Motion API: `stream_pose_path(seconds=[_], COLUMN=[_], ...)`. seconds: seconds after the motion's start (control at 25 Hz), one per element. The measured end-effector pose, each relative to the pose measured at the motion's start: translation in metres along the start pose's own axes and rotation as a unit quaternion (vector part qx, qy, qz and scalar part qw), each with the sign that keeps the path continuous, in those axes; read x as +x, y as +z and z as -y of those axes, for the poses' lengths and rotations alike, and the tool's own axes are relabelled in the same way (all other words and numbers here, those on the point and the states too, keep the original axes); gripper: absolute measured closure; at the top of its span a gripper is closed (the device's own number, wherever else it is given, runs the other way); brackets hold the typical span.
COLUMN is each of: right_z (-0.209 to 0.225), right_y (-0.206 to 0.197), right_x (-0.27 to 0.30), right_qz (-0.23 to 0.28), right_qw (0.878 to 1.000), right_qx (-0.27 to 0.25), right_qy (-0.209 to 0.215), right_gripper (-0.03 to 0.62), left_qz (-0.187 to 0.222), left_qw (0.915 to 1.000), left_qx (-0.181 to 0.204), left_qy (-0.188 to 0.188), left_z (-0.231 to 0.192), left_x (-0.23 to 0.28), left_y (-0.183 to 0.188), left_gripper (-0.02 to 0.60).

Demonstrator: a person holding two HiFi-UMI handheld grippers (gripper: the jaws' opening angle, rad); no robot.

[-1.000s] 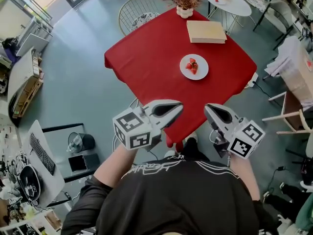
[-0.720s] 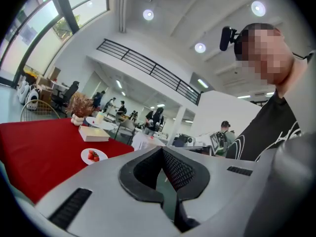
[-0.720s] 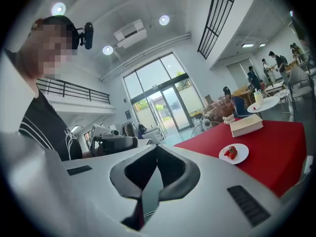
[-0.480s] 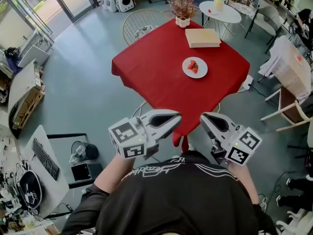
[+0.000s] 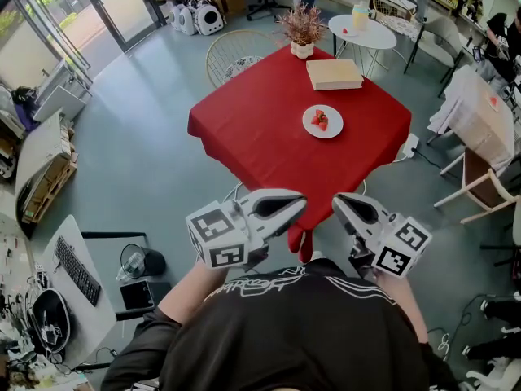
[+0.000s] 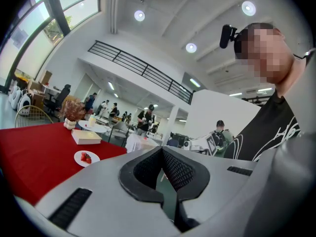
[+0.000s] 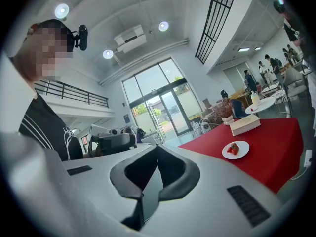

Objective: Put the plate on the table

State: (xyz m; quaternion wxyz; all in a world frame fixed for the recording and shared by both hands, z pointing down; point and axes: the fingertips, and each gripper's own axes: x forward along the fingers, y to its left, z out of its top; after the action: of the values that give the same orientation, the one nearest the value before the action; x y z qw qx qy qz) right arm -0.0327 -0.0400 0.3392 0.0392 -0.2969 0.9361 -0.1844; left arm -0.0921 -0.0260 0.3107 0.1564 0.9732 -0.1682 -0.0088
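Note:
A white plate [image 5: 322,122] with strawberries on it lies on the red-clothed table [image 5: 260,129], right of its middle. I hold both grippers close to my chest, well short of the table's near corner. My left gripper [image 5: 299,203] is shut and holds nothing. My right gripper [image 5: 337,202] is likewise shut and holds nothing. The plate [image 6: 86,158] shows far off at the left of the left gripper view, beyond the left gripper [image 6: 162,151]. In the right gripper view the plate [image 7: 235,149] sits at the right, beyond the right gripper [image 7: 156,148].
A closed book [image 5: 334,74] and a potted dried plant [image 5: 302,24] are at the table's far side. A wire chair [image 5: 236,43] stands behind it, a round white table [image 5: 368,27] at the back right, a wooden chair [image 5: 480,187] at the right. A desk with a keyboard [image 5: 75,269] is at my left.
The table and plate sit a little farther off and higher in view than a second ago. Both grippers stay shut in front of my chest.

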Motion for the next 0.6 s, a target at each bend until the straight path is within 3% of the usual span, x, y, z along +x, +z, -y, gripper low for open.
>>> stream_pose_path(seconds=[0.6], right_z=[-0.004], right_y=[0.001], right_x=[-0.003], right_qz=[-0.009], right_qw=[1.000], right_qx=[-0.011], right_qy=[-0.004], right_gripper=[0.586], left_qz=[0.006], left_qw=[1.0000], left_qx=[0.003], left_qy=[-0.007], left_z=[0.011], left_x=[0.000], left_y=[0.001], left_gripper=[0.575])
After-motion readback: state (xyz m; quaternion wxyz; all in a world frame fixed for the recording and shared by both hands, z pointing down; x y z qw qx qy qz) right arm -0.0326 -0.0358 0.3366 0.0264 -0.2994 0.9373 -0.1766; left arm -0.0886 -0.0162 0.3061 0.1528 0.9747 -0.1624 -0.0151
